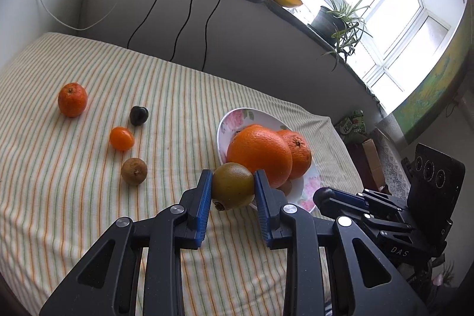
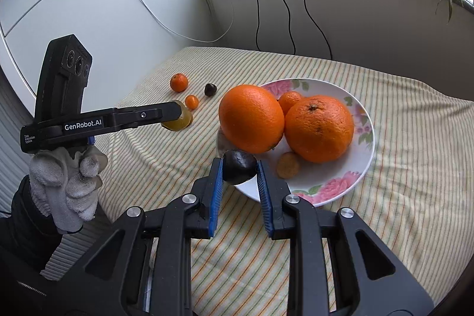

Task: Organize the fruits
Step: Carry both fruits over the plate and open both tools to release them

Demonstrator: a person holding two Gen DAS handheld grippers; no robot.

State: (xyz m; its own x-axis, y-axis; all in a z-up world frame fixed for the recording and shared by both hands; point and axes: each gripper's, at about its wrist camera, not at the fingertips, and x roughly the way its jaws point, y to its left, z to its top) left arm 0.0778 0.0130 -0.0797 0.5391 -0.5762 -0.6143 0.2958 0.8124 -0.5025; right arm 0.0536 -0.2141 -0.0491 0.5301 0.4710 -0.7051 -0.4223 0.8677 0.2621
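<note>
Left wrist: tongs (image 1: 233, 189) grip greenish-brown, round fruit (image 1: 233, 185).

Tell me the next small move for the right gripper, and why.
Probably ease the right gripper forward over the floral plate and let go. It is shut on a dark fruit right at the plate's near rim, and there is bare plate just ahead, beside the small brown fruit. The left gripper holds a green-brown fruit, also near the plate.
</note>
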